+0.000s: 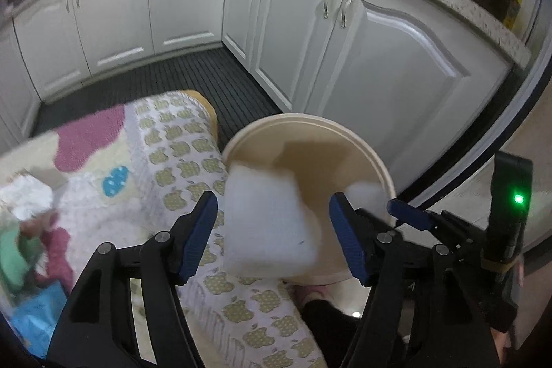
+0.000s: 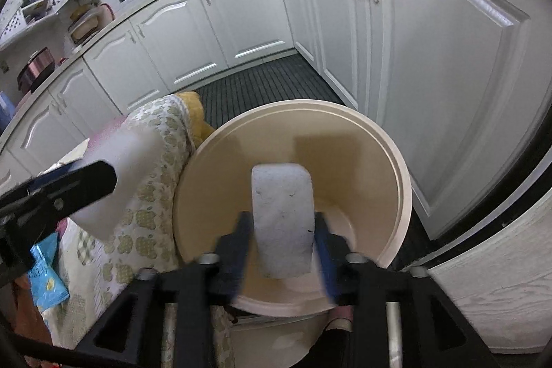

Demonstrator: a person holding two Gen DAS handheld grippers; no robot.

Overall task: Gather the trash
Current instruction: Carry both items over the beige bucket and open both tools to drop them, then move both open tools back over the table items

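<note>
Evidently both white foam blocks are light, soft and crushable: left gripper (image 1: 272, 238) fingers stand apart around one (image 1: 269, 223), right gripper (image 2: 281, 250) fingers flank another (image 2: 281, 223) over the beige bin (image 2: 396, 168); flat faces grip best.

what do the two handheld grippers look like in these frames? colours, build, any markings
Both match: the left gripper and right gripper have black skeletal linkage arms with cut-out windows and silver pivot pins, ending in blue ribbed finger pads. The left view shows a black module with a lit green LED beside the right gripper.
</note>
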